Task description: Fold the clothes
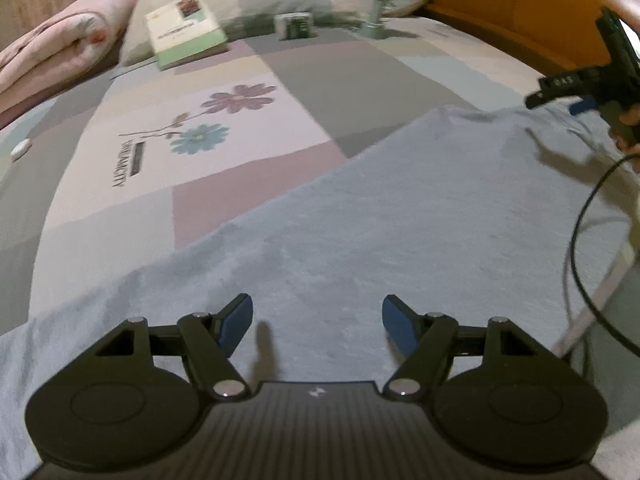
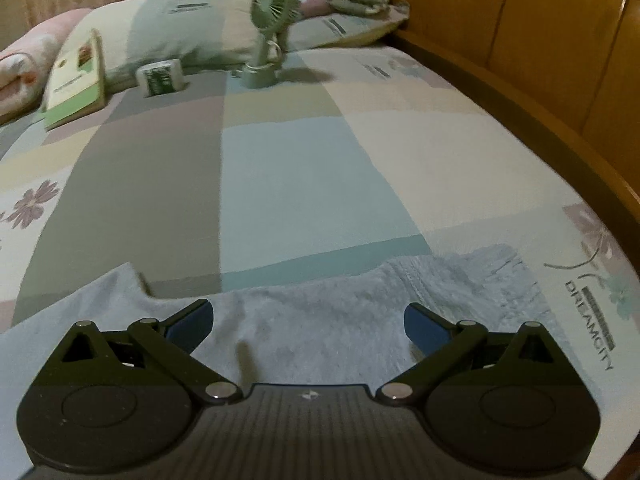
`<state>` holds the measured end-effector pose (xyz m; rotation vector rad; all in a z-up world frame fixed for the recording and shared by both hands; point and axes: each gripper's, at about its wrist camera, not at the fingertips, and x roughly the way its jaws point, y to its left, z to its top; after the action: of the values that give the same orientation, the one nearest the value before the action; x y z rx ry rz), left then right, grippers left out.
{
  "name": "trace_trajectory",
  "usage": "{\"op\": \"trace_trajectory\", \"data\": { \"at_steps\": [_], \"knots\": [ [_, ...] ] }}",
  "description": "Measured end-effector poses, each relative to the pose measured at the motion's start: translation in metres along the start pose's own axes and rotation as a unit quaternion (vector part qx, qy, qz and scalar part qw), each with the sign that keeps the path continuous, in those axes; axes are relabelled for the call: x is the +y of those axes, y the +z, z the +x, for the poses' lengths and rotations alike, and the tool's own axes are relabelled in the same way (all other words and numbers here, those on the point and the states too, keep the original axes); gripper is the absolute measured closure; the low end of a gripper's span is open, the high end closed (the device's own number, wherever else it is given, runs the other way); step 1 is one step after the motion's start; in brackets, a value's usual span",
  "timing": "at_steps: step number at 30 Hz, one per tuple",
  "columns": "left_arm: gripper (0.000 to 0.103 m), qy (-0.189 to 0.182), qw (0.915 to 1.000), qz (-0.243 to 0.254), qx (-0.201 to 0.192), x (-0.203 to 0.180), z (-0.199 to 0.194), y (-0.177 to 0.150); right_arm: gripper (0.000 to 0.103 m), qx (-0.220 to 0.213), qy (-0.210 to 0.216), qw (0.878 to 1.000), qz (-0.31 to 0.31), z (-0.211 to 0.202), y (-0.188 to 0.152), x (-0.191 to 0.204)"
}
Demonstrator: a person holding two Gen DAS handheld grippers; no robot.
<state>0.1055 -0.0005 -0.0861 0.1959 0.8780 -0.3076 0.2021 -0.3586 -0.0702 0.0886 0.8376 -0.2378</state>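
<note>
Garment (image 1: 360,216) of pale blue fleecy cloth lying flat across lower frame on patchwork bedspread (image 1: 224,80); left gripper (image 1: 317,322) and right gripper (image 2: 308,326) hovering wide apart, gripping nothing

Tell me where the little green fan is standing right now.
The green fan stands upright at the far end of the bed, just before the pillow, right of the small box.

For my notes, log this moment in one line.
left gripper open over shirt | right gripper open at shirt edge | nothing held
</note>
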Motion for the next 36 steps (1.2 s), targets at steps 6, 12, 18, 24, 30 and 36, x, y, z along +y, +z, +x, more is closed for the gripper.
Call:
{"op": "trace_trajectory", "data": {
  "at_steps": [6, 12, 18, 24, 30, 36],
  "knots": [
    [0.03, -0.014, 0.9991, 0.037, 0.014, -0.02, 0.005, -0.008, 0.0, 0.011, 0.008, 1.0, -0.012, -0.01, -0.015, 0.001],
    [0.026, -0.02, 0.9982, 0.048, 0.031, -0.025, 0.01, -0.02, 0.0, 0.048, 0.005, 0.999, 0.0, 0.006, -0.041, -0.015],
    [0.024, -0.025, 0.9979, 0.049, 0.036, -0.02, 0.004, -0.026, 0.0, 0.045, 0.003, 0.999, -0.012, -0.008, -0.068, -0.04],
    [0.024, -0.027, 0.998, 0.057, 0.007, -0.026, -0.009, -0.013, 0.0, 0.019, 0.08, 0.995, -0.054, -0.059, -0.089, -0.021],
    [0.023, -0.039, 0.9959, 0.077, 0.026, -0.039, 0.004, -0.022, 0.0, 0.021, 0.075, 0.989, -0.123, -0.066, -0.136, 0.004],
    [0.023, -0.047, 0.9959, 0.071, 0.032, -0.027, -0.001, -0.025, 0.0, 0.003, 0.049, 0.989, -0.14, -0.09, -0.14, 0.012]
  ]
}}
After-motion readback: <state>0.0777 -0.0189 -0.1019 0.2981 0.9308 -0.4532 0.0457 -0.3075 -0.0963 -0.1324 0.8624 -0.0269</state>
